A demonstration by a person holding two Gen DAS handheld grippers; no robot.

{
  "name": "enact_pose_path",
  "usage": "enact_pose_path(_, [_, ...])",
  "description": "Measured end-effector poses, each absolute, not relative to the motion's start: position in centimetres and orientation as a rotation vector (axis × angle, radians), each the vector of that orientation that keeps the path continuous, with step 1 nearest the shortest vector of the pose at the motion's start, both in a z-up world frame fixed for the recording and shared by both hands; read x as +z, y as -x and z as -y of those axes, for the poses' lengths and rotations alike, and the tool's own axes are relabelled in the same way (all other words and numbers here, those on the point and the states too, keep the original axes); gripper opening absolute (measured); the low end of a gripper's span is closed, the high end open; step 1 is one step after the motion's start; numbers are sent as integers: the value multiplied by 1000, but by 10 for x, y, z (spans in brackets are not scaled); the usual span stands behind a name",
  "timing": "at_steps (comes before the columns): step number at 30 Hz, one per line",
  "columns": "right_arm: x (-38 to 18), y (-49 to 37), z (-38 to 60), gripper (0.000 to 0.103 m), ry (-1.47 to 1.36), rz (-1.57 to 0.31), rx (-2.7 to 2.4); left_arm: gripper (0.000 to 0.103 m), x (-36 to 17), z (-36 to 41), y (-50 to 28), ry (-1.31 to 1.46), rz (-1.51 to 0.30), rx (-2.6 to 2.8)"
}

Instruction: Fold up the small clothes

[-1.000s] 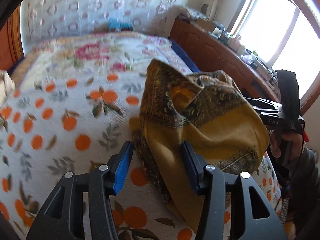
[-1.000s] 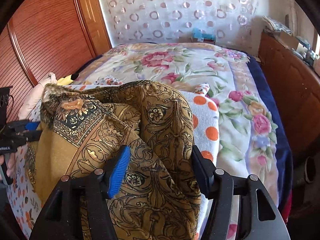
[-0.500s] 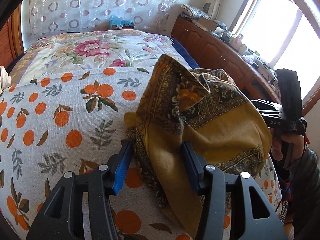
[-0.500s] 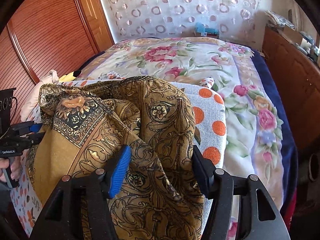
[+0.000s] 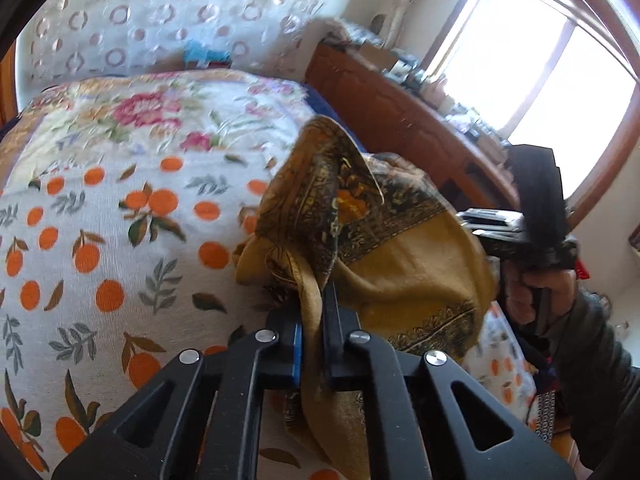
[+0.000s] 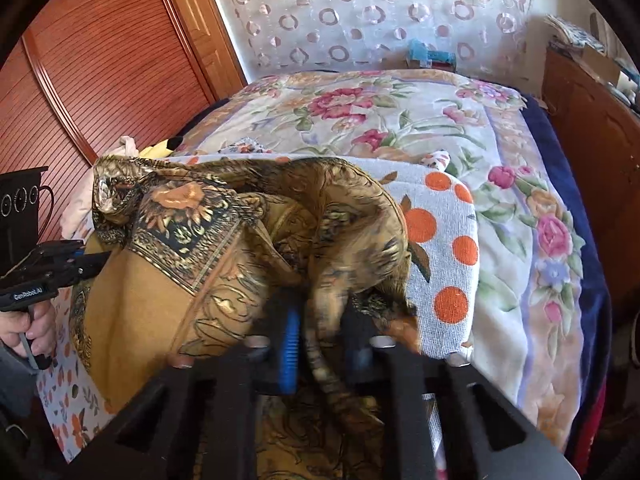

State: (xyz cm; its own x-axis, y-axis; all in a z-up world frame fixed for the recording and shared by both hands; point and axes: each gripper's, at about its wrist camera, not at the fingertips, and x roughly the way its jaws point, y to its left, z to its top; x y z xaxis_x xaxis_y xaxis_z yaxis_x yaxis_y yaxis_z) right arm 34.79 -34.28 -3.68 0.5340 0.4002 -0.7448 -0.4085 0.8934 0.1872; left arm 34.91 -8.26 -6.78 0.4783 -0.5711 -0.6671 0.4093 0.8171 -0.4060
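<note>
A mustard-yellow cloth (image 5: 400,264) with dark ornate borders lies bunched on the orange-print sheet (image 5: 100,240) of a bed. In the left wrist view my left gripper (image 5: 314,308) is closing, and a fold of the cloth's near edge is pinched between its pads. In the right wrist view the same cloth (image 6: 168,304) fills the foreground. My right gripper (image 6: 320,320) is also closing, with a twisted bunch of the cloth squeezed between its pads, blurred by motion. The left gripper (image 6: 94,258) shows at the cloth's far left edge, held by a hand (image 6: 28,328).
A floral blanket (image 6: 400,120) covers the far part of the bed. A wooden wardrobe (image 6: 100,60) stands at its left and a cluttered wooden dresser (image 5: 400,112) at its right under a bright window (image 5: 540,60). A patterned curtain (image 6: 360,12) hangs behind.
Both grippers went from open around the cloth to pinched on it. The cloth has gathered into tighter folds at each gripper.
</note>
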Motion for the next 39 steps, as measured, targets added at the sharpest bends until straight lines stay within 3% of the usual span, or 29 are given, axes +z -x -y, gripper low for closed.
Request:
enact_pose_path(12, [8, -321, 322, 11, 25, -719, 491, 7, 11, 51, -322, 182, -708, -664])
enact_pose_path(22, [45, -329, 239, 11, 67, -607, 606, 7, 54, -40, -309, 160, -597, -528])
enact_pose_path(30, [66, -368, 107, 11, 172, -580, 735, 7, 53, -147, -294, 191, -534, -334])
enact_pose_path(39, [58, -439, -31, 11, 271, -613, 809, 7, 11, -240, -298, 313, -540, -186])
